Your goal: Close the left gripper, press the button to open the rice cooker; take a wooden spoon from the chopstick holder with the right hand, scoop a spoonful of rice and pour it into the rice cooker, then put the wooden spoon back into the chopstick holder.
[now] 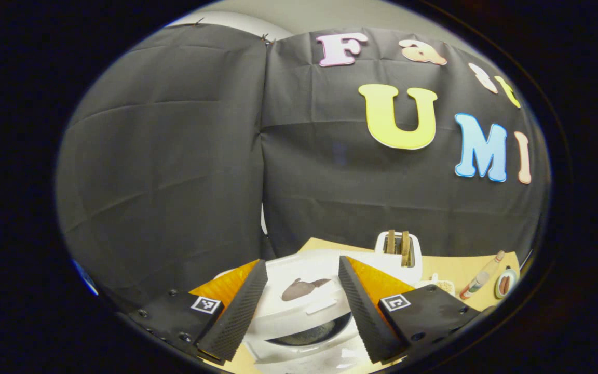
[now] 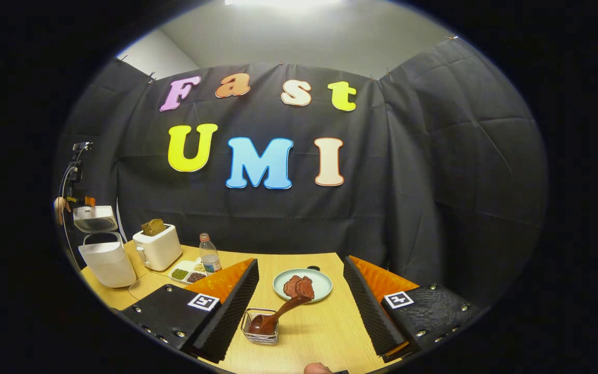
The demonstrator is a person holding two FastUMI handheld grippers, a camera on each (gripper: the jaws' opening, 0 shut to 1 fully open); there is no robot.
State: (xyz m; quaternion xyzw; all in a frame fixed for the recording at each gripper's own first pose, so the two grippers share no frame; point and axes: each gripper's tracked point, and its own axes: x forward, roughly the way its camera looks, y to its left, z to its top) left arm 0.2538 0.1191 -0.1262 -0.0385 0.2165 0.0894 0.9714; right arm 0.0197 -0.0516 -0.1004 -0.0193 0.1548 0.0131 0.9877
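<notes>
Left gripper: fingers spread wide, nothing between them; it hangs just above the cooker, pointing toward the booth wall.
Cooker: white, seen close between the left fingers in the left gripper view; its lid is tipped up, and a dark slot under the lid shows the inner pot. In the right gripper view the cooker stands at the table's far left with its lid raised well above the body.
Right gripper: fingers spread wide, empty, held over the table with the holder between and ahead of them.
Holder: a small wire basket on the table, nearer the left finger of the right gripper, touching neither finger.
Spoon: dark wood, bowl down in the holder, handle leaning up and to the right toward the plate.
Plate: pale green, beyond the holder, with brown slices on it.
Toaster: white, just right of the cooker in the right gripper view, bread sticking out of the top; in the left gripper view it sits behind the cooker.
Tray: divided dish of grains, in front of the toaster; whether rice is in it I cannot tell.
Bottle: clear, upright, just right of the tray.
Hand: a sliver at the bottom edge of the right gripper view.
</notes>
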